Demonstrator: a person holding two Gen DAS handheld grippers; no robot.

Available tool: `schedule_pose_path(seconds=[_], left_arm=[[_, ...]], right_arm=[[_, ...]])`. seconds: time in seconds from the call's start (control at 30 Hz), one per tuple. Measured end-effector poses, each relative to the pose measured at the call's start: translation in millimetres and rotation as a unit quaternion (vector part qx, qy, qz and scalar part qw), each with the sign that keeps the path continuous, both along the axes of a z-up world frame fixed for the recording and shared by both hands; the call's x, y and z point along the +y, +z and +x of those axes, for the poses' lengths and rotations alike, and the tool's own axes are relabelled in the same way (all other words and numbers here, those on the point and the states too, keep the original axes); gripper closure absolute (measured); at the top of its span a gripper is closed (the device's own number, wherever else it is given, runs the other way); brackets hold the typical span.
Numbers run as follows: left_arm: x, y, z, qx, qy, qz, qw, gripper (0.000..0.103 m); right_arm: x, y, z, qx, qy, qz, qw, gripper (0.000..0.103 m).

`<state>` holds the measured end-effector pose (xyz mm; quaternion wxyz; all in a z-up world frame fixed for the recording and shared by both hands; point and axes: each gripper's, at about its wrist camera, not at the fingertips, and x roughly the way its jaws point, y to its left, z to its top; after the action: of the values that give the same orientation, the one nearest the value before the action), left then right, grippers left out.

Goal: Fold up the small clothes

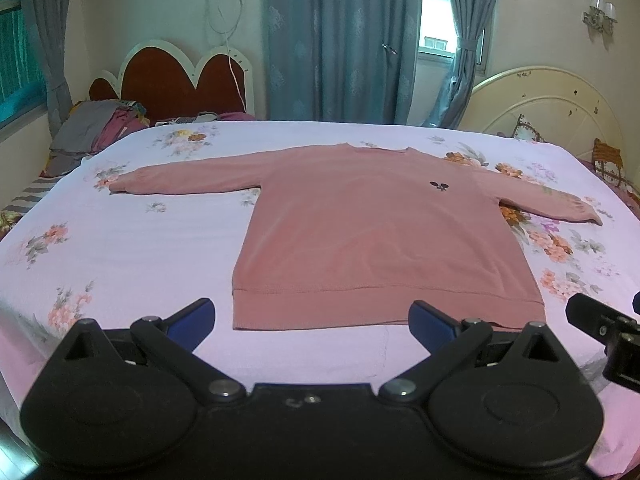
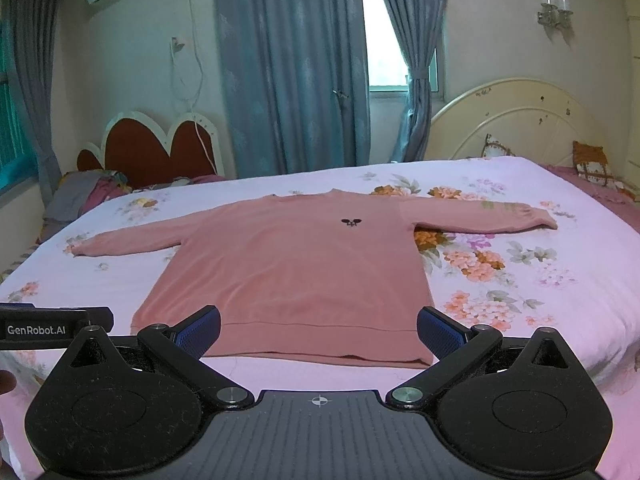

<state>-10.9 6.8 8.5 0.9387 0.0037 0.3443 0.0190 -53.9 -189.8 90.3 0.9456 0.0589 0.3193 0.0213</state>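
Lying flat and face up on the bed (image 1: 120, 248), the pink sweater (image 1: 376, 236) is spread out with both sleeves stretched wide to left and right, its neckline on the far side and its hem band along the near edge. A small dark emblem (image 1: 439, 186) sits on the chest. No fold has been made in it that I can see, so I judge the task to be at its very start, the garment laid out and waiting.

Both tools hang just short of the near hem. The left tongs (image 1: 312, 320) are released, blue pads spread wide with nothing between them, facing the hem's left half. The right tongs (image 2: 319, 330) are likewise released and empty, squared up to the hem from a little further right; the black nose of that tool shows at the right edge of the left camera's view.

Whichever fold comes first, the next move calls for each pair of tongs to come down on an edge of the cloth and pinch both layers together, since catching the top layer alone would drag the sweater crooked. Which edge is meant, I cannot say.

Further off lie a heap of clothes (image 1: 92, 132) at far left and blue curtains (image 1: 340, 40) behind.
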Motion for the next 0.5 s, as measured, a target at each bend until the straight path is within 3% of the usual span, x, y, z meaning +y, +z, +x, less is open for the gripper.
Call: schedule_pose_path(seconds=[0.5], left_arm=[[4.5,-7.1,52.4,0.004,-0.012,0.0,0.9999,0.0]], right_arm=[[-4.5,-15.1,46.3,0.007,-0.014,-0.002,1.0,0.0]])
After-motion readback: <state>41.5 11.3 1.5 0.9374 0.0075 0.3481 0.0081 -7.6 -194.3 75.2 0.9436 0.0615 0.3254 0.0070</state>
